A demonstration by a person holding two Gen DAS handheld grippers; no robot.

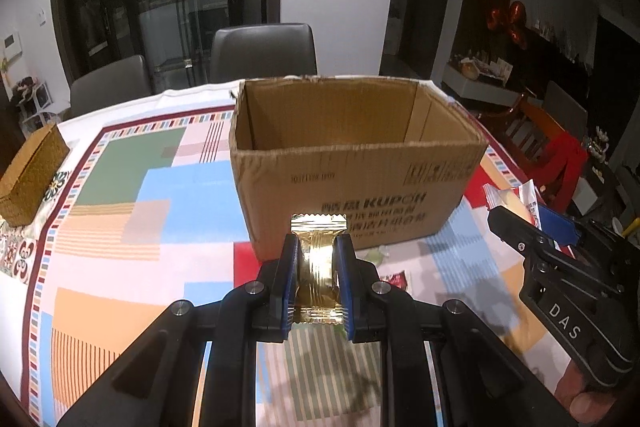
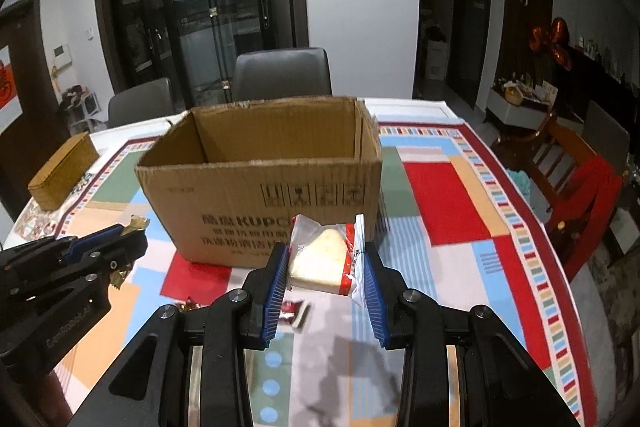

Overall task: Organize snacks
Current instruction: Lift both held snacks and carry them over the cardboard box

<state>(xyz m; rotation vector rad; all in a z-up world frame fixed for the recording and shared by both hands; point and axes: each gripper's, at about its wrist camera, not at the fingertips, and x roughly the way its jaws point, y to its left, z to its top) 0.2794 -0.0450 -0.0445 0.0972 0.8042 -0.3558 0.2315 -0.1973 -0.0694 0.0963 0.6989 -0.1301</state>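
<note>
- Gripping a gold-wrapped snack [image 1: 318,267], the left gripper [image 1: 317,247] has its blue pads clamped on the wrapper's middle, so the crimped ends stick out ahead of and behind the jaws; it is held in the air above the tablecloth, in front of the box's near wall.
- A clear-wrapped pale wedge snack [image 2: 320,259] with red trim sits between the jaws of the right gripper [image 2: 326,259], which press on the wrapper's two sides; it too is off the table, just in front of the cardboard box.
- The cardboard box [image 1: 352,163] stands upright and open-topped on the table, printed lettering on its near wall; its floor is not in view from either camera.
- Small red-wrapped candies [image 2: 294,313] lie on the cloth below the right gripper, near the box's base.
- A patchwork tablecloth [image 1: 120,187] of green, blue, red and orange blocks covers the table.
- A woven basket box [image 1: 30,175] rests at the cloth's far left edge, well apart from the box.
- Grey chairs [image 1: 262,51] stand behind the table.
</note>
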